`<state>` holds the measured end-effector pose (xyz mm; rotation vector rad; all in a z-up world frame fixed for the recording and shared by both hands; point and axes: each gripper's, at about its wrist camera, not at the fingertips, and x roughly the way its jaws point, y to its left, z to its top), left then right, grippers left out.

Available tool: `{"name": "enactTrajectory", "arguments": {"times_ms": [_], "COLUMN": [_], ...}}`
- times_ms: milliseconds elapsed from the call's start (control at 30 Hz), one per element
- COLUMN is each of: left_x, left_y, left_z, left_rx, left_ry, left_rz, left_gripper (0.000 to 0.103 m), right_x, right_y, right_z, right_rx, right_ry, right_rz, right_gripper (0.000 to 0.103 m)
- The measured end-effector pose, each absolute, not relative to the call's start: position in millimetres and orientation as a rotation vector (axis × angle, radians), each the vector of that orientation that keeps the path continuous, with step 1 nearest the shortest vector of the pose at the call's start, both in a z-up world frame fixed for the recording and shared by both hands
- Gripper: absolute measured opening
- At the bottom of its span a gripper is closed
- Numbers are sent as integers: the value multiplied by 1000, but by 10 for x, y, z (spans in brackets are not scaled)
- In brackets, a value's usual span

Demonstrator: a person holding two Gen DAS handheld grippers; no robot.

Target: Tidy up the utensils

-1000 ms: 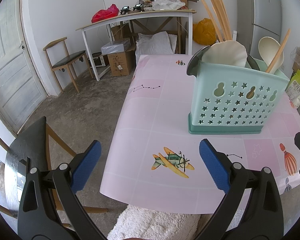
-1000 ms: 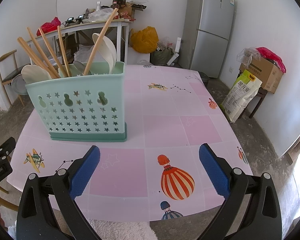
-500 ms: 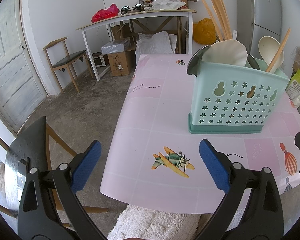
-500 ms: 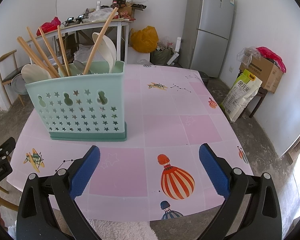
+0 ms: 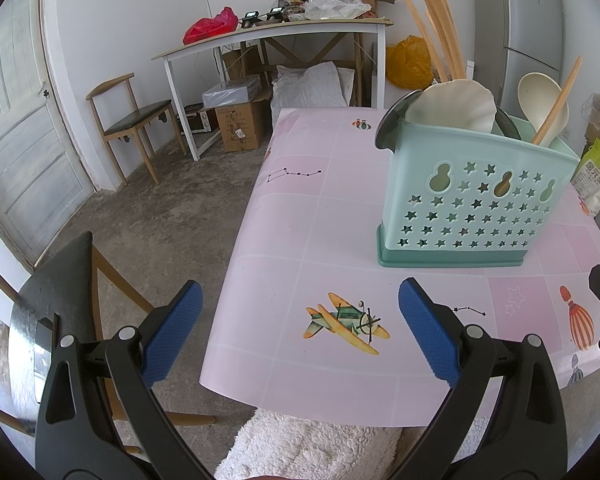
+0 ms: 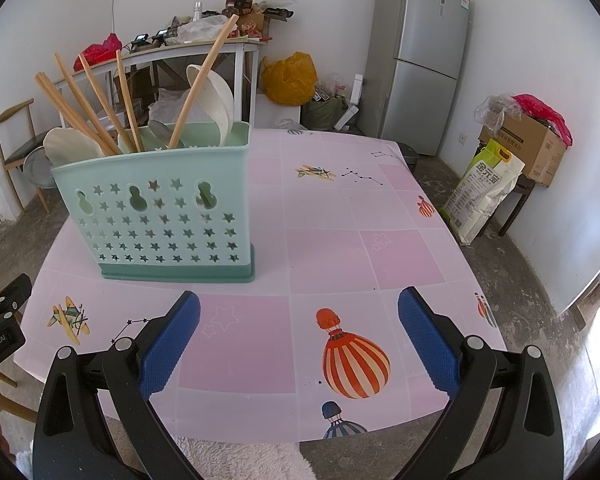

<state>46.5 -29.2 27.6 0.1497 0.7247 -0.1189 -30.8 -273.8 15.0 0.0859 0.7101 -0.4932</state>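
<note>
Teal utensil holder (image 6: 162, 216) standing upright on the table (image 6: 332, 248), pink patterned cloth, a bit left of center in the right wrist view and over toward the right side in the left wrist view (image 5: 472, 196). Star and gourd cutouts all over the front wall, darker green base underneath. Stuffed already: wooden chopsticks (image 6: 88, 96) fanning out toward the left end, a cream ladle (image 6: 216, 96) standing bowl-up near the right end with one more wooden stick (image 6: 202, 80) leaning across it, a pale shell-shaped scoop (image 5: 452, 108) poking out at the left end, and something metal (image 5: 388, 126) peeking over that same corner, can't tell exactly what.

Left gripper (image 5: 298, 334) hanging over the near left corner of the table, jaws spread wide, nothing between the blue pads (image 5: 428, 332), just the little airplane print (image 5: 346, 322) below. Right gripper (image 6: 298, 334) same deal: jaws wide apart, holding nothing, hovering above the near edge with the striped balloon print (image 6: 354, 364) in between. Both well short of the holder, not touching it.

Fluffy white fabric (image 5: 308, 444) just under the near table edge. Grey fridge (image 6: 424, 56) in the back corner, cluttered white desk (image 5: 276, 36) along the wall, wooden chair (image 5: 132, 120) by the door (image 5: 16, 128).
</note>
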Motion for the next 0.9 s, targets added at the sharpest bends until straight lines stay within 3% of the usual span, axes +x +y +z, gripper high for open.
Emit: {"name": "enactTrajectory", "arguments": {"times_ms": [900], "left_x": [439], "left_y": [-268], "left_z": [260], "left_rx": [150], "left_ry": [728], "left_rz": [-120], "left_gripper": [95], "right_x": [-314], "right_y": [-2743], "right_z": [157], "right_rx": [86], "right_ry": [709], "right_rz": [-494], "right_gripper": [96]}}
